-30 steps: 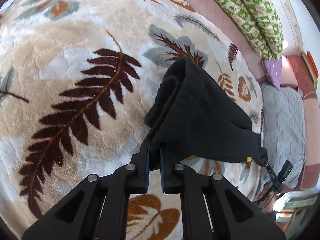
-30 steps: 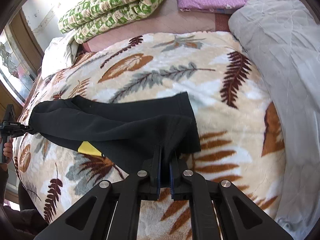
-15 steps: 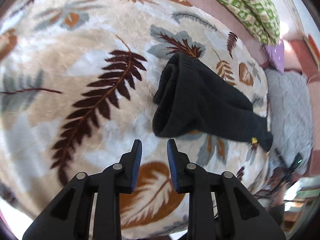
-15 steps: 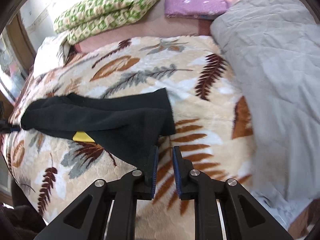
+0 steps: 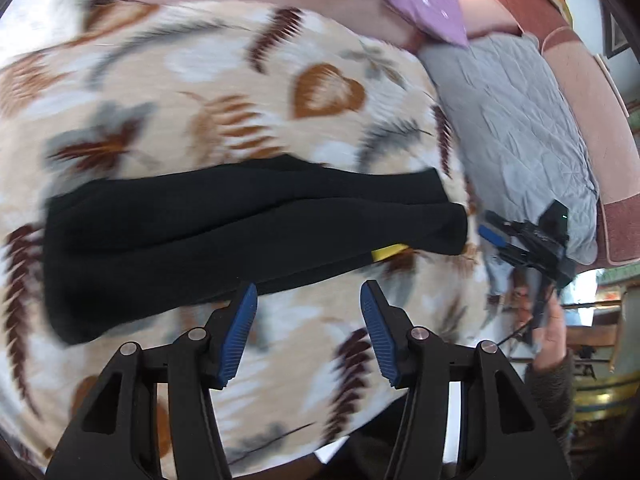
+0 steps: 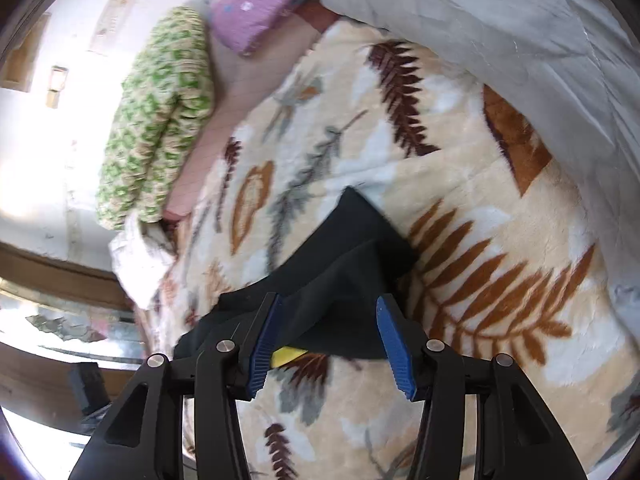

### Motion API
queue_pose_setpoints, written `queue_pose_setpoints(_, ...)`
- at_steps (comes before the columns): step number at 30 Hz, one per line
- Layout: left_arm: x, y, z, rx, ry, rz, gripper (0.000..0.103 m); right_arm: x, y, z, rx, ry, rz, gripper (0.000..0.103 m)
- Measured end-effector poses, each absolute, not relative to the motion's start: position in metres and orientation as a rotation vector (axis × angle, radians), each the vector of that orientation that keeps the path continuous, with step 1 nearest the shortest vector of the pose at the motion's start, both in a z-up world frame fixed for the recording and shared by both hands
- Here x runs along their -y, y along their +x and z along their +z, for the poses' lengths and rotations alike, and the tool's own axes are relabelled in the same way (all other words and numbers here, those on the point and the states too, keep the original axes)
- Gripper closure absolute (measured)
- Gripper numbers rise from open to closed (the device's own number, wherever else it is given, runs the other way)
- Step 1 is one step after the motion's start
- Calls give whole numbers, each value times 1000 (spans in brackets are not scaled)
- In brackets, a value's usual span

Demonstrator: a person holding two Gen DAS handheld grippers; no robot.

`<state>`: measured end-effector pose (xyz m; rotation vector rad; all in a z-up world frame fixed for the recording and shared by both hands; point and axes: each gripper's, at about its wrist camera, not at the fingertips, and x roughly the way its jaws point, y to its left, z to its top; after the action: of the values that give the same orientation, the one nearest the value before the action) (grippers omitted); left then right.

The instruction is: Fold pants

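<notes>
Both grippers, left (image 5: 308, 296) and right (image 6: 328, 312), hover with fingers spread apart, empty, over the black pants (image 5: 224, 236) folded mid-frame on the leaf-print blanket (image 5: 240, 80).

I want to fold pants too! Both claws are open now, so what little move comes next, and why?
Probably close the left gripper on the near edge of the black pants. They lie long and flat on the leaf blanket, folded only lengthwise, and both the left and the right gripper are open and empty.
</notes>
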<state>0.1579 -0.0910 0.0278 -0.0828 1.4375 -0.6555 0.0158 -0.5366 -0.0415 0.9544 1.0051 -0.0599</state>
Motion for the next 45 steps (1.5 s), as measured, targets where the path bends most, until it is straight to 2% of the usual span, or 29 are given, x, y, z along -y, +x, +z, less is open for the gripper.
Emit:
queue_pose_setpoints(7,154,176,-15,-1615,-214,-697,50,544,46,-64,-1093,945,-80,51)
queue_pose_setpoints(12,174,176,-32,-1663,-289,-682,50,537,59,-71,-1115,924,-22,51)
queue_pose_setpoints(35,148,213,-87,-1852,-411,-217,51,534,74,-75,-1179,792,97,51)
queue_pose_setpoints(37,150,211,-91,-1849,-408,-194,55,531,76,-74,-1182,758,112,61)
queue_pose_setpoints(38,152,210,-91,-1843,-402,-192,67,527,78,-73,-1186,724,126,68)
queue_pose_setpoints(39,155,209,-92,-1843,-401,-204,76,525,79,-72,-1189,694,131,90)
queue_pose_setpoints(40,157,207,-92,-1845,-402,-221,81,523,79,-72,-1193,669,136,98)
queue_pose_setpoints(41,159,206,-92,-1840,-403,-234,85,521,80,-70,-1195,631,140,98)
queue_pose_setpoints(45,157,206,-89,-1808,-431,-248,90,512,85,-59,-1194,503,140,98)
